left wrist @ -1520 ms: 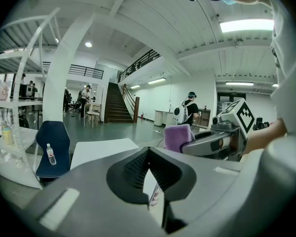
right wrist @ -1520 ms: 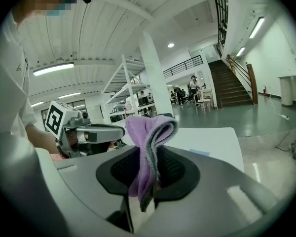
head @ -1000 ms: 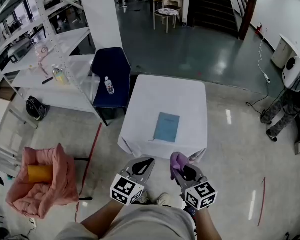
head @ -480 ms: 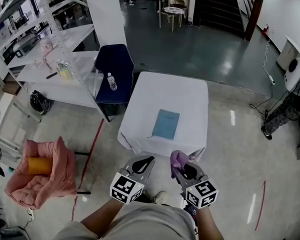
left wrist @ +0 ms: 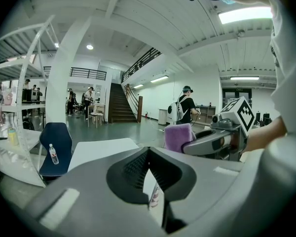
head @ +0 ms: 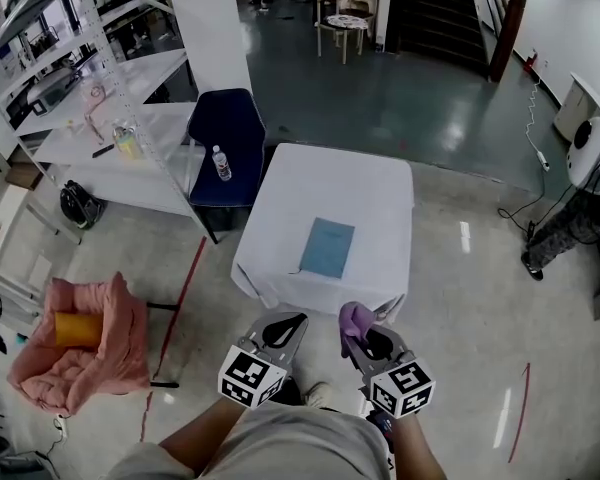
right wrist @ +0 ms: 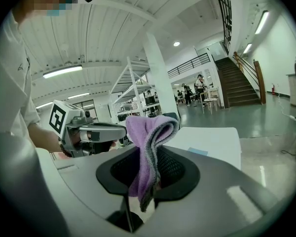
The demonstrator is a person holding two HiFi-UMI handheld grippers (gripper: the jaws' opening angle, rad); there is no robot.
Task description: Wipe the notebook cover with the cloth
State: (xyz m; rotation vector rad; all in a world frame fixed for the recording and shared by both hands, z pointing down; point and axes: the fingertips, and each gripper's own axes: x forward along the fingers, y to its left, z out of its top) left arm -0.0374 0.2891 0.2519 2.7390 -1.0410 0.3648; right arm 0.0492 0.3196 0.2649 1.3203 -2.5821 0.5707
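notebook [head: 328, 247]: teal cover, closed, lies flat on white table [head: 332, 180], centre-left, toward table's near edge
cloth [head: 355, 316]: purple, folded over, upright, pinched in right gripper [head: 361, 334]; off table, just past its near edge

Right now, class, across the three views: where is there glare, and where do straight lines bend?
Head view: light streaks glare on the floor. Left gripper view: the white pillar bows, corners go black. Right gripper view: same fisheye curve; the cloth is sharp.
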